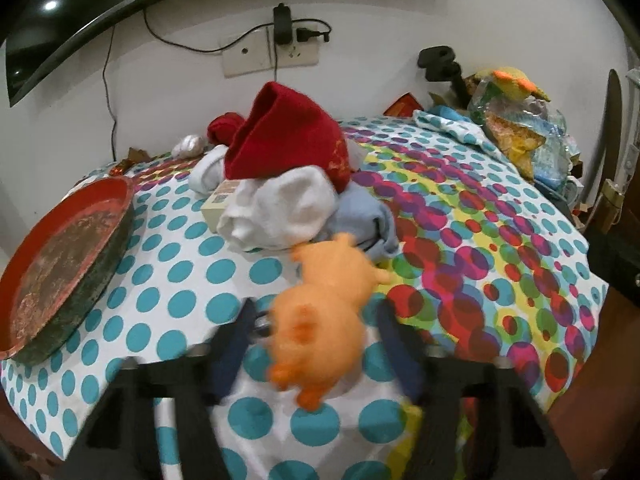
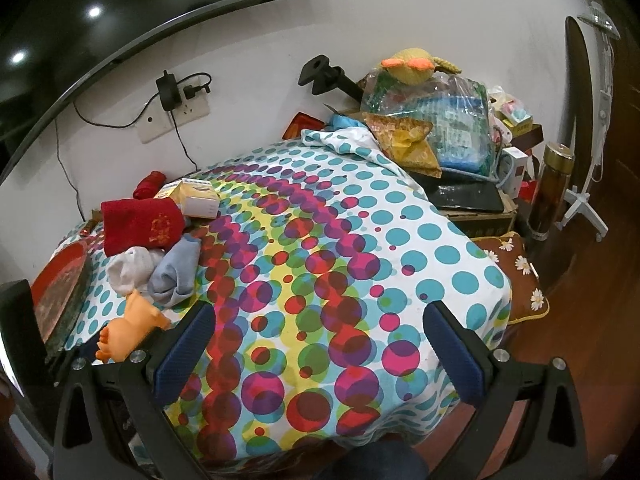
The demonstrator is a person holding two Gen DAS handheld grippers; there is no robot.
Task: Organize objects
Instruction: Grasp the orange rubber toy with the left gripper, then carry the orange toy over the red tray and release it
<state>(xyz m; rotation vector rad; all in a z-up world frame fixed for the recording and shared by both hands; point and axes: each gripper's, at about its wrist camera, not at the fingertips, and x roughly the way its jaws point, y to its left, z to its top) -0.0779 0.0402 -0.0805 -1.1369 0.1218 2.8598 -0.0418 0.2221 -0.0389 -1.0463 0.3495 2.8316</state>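
**Orange toy sitting between the left gripper's fingers, right one hanging wide open**

So in the left wrist view the left gripper has a little orange rubbery animal toy right in the gap between its two blue-padded fingers. The whole thing is motion blurred, so honestly I can't tell if the pads are actually pressing on it or just sitting either side. There seems to be a sliver of space on both sides, but I wouldn't swear to it.

Just past the toy there's a pile on the polka-dot tablecloth: a balled white sock, a light blue sock touching it on the right, a red sock draped over the top, and a small cardboard box poking out from under on the left. A worn red round tray sits at the left edge of the table.

Right gripper is spread as wide as it gets, nothing between the fingers, hovering over the colourful middle of the cloth. From that view the toy is off to the left, beside the gripper's left finger
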